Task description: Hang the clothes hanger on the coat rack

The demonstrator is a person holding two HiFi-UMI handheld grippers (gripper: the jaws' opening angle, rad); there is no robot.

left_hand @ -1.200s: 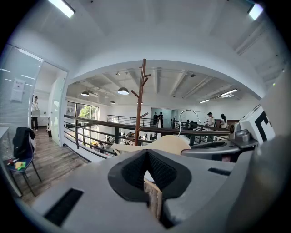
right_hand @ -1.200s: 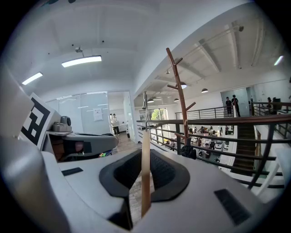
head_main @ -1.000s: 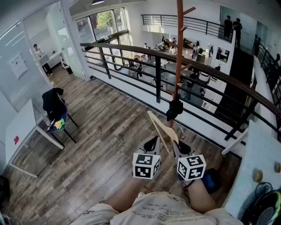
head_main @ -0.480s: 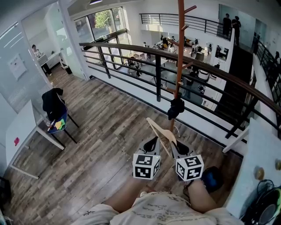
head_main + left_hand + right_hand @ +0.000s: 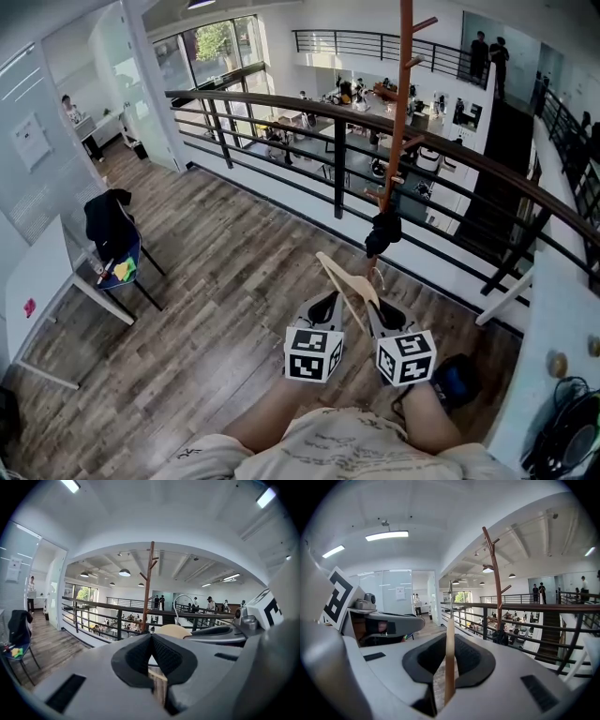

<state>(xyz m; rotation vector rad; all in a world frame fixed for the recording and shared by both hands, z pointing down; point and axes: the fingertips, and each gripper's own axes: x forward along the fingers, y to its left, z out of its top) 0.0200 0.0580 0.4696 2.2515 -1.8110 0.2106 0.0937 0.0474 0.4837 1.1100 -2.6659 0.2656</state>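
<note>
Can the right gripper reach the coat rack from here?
Probably not yet. The right gripper, shut on the wooden hanger, looks short of the coat rack, but nothing stands between them.

left hand-held gripper (image 5: 323,306), right hand-held gripper (image 5: 388,315): grey, black pads (image 5: 136,658) | marker cubes (image 5: 312,353): white-black | shirt (image 5: 347,450): pale
</note>
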